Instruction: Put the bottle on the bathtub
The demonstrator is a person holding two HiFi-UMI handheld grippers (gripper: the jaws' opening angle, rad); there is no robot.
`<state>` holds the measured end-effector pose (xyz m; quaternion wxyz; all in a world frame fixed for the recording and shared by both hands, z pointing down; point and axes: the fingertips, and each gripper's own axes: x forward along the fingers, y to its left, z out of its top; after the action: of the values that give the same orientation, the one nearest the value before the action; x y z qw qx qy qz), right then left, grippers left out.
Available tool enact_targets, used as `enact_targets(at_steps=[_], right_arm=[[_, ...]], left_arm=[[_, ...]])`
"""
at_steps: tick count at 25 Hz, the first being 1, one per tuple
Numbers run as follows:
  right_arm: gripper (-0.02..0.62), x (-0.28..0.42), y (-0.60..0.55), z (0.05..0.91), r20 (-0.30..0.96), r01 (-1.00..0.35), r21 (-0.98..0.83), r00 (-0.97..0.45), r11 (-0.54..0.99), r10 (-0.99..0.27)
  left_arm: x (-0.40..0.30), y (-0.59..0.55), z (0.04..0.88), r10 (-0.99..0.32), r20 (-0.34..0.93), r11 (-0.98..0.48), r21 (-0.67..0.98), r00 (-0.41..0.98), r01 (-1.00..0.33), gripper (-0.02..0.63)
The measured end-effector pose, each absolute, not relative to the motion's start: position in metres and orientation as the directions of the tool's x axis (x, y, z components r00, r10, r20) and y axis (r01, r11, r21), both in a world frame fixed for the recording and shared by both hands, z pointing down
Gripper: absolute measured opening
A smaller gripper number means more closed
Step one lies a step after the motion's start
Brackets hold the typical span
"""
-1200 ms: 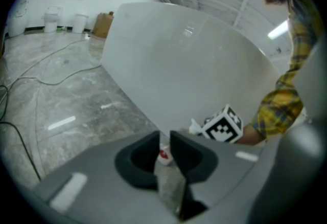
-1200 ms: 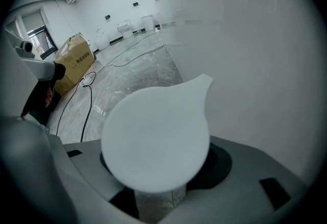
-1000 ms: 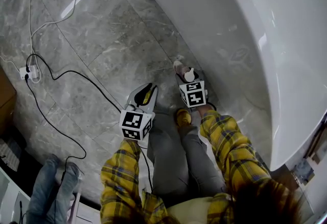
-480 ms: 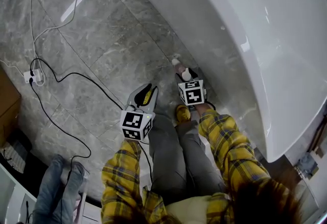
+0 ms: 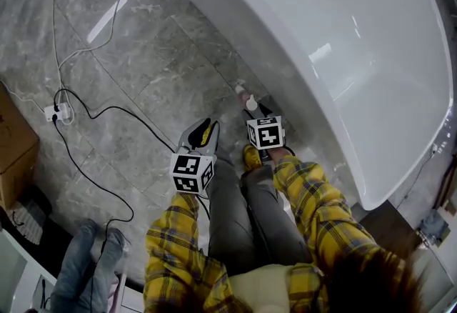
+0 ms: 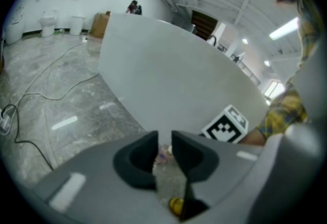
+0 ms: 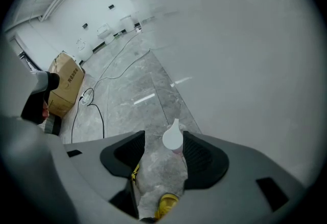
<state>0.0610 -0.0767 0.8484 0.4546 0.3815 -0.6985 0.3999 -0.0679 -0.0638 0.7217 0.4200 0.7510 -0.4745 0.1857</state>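
A small bottle (image 5: 249, 101) with a white cap stands on the grey marble floor close to the outer wall of the white bathtub (image 5: 343, 54). My right gripper (image 5: 253, 113) hovers just above and behind it, open. In the right gripper view the bottle's cap (image 7: 172, 138) shows between the parted jaws, nearer the right one, with nothing gripped. My left gripper (image 5: 207, 126) hangs to the left of the bottle, its jaws almost together and empty. In the left gripper view a sliver of the bottle (image 6: 164, 152) shows through the narrow gap, with the bathtub wall (image 6: 173, 74) behind.
A black cable and a white power strip (image 5: 57, 113) lie on the floor to the left, beside a cardboard box (image 5: 14, 147). My yellow shoe (image 5: 251, 156) is right under the right gripper. Another person's legs in jeans (image 5: 86, 276) stand at the bottom left.
The head view has swung, so more of the tub's inside and its drain show. Both grippers keep about the same places relative to the bottle.
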Motion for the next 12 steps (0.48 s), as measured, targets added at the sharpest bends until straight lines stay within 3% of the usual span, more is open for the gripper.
enact_targets(at_steps=[5,12], right_arm=[[0.234,0.064,-0.074,0.809,0.939,-0.888,-0.206,-0.297,0.41,-0.172],[0.184,0.06,-0.071,0.743,0.928,-0.863,-0.21,-0.324,0.459,-0.185]], left_arm=[[-0.071,-0.061,0.692,-0.544,0.691,-0.204,0.44,0.475,-0.874,0.08],[-0.072,-0.051,0.654,-0.516,0.718,-0.162,0.454,0.467,-0.876,0.055]])
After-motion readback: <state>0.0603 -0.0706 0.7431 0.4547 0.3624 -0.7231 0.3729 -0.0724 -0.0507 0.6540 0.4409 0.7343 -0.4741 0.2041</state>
